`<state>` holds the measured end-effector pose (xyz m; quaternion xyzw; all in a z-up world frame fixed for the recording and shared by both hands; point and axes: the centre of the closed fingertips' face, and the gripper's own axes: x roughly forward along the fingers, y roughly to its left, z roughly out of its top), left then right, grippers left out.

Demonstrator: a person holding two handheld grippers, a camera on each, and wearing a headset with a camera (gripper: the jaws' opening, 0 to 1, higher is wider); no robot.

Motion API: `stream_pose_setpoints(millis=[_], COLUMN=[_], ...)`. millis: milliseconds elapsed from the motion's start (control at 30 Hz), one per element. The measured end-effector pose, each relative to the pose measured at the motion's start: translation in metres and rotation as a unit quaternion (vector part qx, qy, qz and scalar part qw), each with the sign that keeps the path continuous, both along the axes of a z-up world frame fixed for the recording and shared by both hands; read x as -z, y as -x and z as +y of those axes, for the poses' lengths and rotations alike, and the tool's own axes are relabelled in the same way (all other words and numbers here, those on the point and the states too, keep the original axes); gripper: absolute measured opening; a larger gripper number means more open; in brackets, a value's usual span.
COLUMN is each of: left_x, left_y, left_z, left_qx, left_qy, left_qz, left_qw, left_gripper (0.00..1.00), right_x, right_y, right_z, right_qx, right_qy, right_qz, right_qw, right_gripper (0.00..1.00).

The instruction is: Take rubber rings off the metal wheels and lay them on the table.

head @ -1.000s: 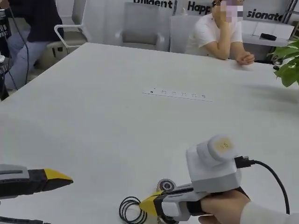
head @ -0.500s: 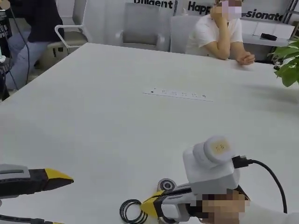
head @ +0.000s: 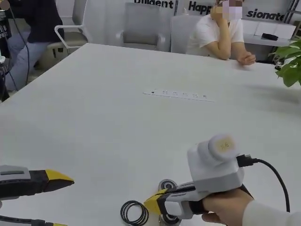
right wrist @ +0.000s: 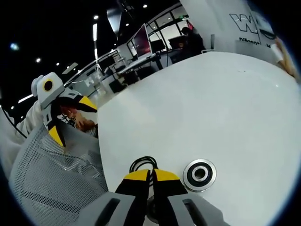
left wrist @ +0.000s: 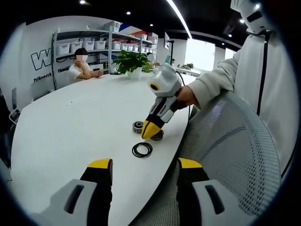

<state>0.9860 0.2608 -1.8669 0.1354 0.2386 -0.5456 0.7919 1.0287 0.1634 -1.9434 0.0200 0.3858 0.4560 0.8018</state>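
Loose rubber rings [right wrist: 143, 164] lie just beyond the closed right tongs [right wrist: 151, 173]; left tongs [left wrist: 144, 164] gape empty.

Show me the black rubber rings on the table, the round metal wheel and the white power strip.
black rubber rings [head: 134, 213]: head view, middle of the overlapping loops.
round metal wheel [right wrist: 199, 174]: right gripper view, its centre hub.
white power strip [head: 178, 95]: head view, middle of its top.

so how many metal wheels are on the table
2. The free wheel lies just beyond the right gripper; the second wheel sits beneath that gripper, partly hidden. The gripper could hide more.
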Motion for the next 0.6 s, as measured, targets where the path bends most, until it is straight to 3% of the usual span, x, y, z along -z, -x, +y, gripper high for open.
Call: stream_pose_setpoints(millis=[333, 600], left_x=[0.001, 0.0], left_y=[0.0, -0.002], left_z=[0.0, 0.001], left_qx=[0.0, -0.008], left_qy=[0.0, 0.003], left_qz=[0.002, 0.0], left_qw=[1.0, 1.0], left_gripper=[0.53, 0.59], right_x=[-0.02, -0.042], right_y=[-0.006, -0.008], right_z=[-0.001, 0.002], right_qx=[0.009, 0.012], right_qy=[-0.019, -0.04], right_qz=[-0.024, -0.047], right_qw=[0.9995, 0.998], right_gripper=[0.01, 0.03])
